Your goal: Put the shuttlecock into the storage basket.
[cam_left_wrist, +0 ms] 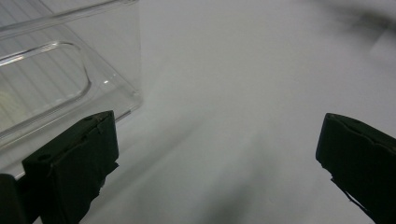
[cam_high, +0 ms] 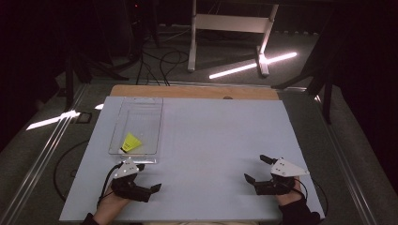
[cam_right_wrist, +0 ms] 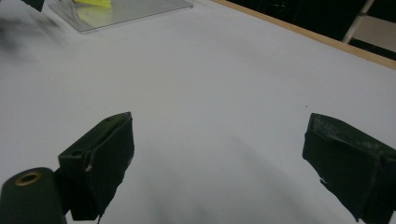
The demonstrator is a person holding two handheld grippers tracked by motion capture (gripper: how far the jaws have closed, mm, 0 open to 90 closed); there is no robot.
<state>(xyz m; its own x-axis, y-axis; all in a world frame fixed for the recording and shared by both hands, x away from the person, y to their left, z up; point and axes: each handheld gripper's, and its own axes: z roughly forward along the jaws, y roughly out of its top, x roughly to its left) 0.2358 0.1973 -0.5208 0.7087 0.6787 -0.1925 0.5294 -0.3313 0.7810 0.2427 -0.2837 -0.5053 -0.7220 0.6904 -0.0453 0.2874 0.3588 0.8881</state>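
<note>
High view is showing both the left gripper (cam_high: 149, 180) and right gripper (cam_high: 256, 168) resting spread and empty, the left risking nudging the clear tray (cam_high: 155, 140) just beside it.

Saw a white table top (cam_high: 211, 154) with a strip of bare wooden edge (cam_high: 197, 92) along its far side. Found a clear plastic tray (cam_high: 141, 105) lying flat on the left half of the top, long side running away from the near edge. Noted a small yellow object (cam_high: 131, 142) inside the tray, towards its near end; too small to tell what kind. Beyond the table, made out a white metal frame (cam_high: 232, 22) standing on dark floor, bright light strips (cam_high: 253, 65) beside its foot, and loose black cables (cam_high: 164, 61) to its left.
</note>
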